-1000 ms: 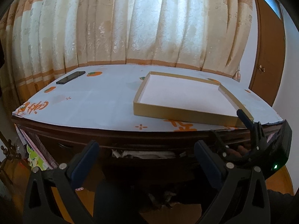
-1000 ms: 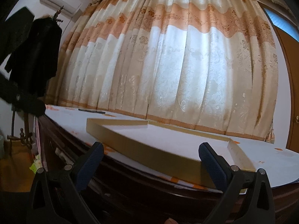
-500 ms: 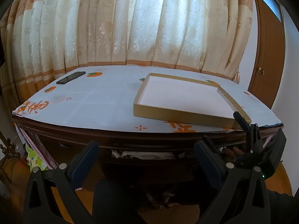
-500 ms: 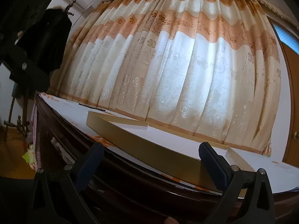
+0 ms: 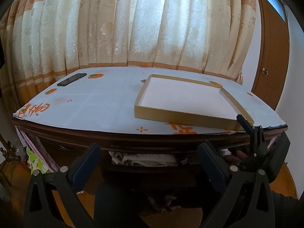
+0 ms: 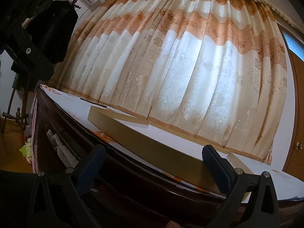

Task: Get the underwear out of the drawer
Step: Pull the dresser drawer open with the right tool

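The dark wooden drawer (image 5: pixel 144 168) under the table top stands open by a narrow gap, with folded white underwear (image 5: pixel 144 158) showing inside. My left gripper (image 5: pixel 148 152) is open, level with that gap and a little in front of it, holding nothing. My right gripper (image 5: pixel 254 144) is at the drawer's right end, with a person's fingers (image 5: pixel 235 155) behind it. In the right wrist view my right gripper (image 6: pixel 153 152) is open and empty, close under the table edge. The white underwear (image 6: pixel 58 146) shows in the drawer (image 6: pixel 49 152) gap at the left.
A shallow gold cardboard tray (image 5: pixel 138 112) (image 6: pixel 152 142) lies on the white printed tablecloth (image 5: pixel 98 104), near the front right edge. A black phone (image 5: pixel 71 79) lies at the back left. Curtains hang behind, a door (image 5: pixel 271 57) stands at the right, and dark clothes (image 6: pixel 53 34) hang on a rack.
The right wrist view has rolled and come closer to the table front, so the drawer gap with white cloth now shows at its left. The left gripper has barely moved.
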Demonstrator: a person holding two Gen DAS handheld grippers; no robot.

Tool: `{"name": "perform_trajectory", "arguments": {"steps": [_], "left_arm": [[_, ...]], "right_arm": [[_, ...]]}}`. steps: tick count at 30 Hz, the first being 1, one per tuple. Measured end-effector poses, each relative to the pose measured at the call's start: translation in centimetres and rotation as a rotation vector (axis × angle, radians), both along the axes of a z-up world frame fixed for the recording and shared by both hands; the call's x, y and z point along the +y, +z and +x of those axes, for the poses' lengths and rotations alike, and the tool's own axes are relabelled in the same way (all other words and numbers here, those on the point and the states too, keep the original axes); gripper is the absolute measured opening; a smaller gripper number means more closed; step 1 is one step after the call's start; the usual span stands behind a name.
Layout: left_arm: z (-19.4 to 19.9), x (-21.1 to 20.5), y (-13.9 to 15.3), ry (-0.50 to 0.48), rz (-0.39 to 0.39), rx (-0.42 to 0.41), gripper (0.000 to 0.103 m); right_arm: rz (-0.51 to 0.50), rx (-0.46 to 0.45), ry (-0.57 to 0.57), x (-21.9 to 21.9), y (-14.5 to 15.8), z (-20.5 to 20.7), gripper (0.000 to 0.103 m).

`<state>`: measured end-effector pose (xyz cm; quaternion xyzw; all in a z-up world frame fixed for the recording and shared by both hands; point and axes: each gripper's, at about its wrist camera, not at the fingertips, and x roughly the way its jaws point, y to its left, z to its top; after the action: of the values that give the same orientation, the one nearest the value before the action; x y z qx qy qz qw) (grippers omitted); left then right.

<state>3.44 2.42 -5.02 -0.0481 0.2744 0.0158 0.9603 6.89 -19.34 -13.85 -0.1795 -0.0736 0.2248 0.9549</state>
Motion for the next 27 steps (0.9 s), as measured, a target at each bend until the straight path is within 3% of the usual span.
{"name": "perform_trajectory", "arguments": {"steps": [8,27], "left_arm": [[-0.4,-0.1,0.1,0.001,0.0,0.001,0.103],[-0.7,-0.3,-0.1,-0.006,0.011,0.015,0.103]], "right_arm": [[-0.048,0.074,0.022,0.4,-0.4,-0.4,0.103],[0.006,0.128,0.016,-0.8,0.0,-1.7,0.103]]}}
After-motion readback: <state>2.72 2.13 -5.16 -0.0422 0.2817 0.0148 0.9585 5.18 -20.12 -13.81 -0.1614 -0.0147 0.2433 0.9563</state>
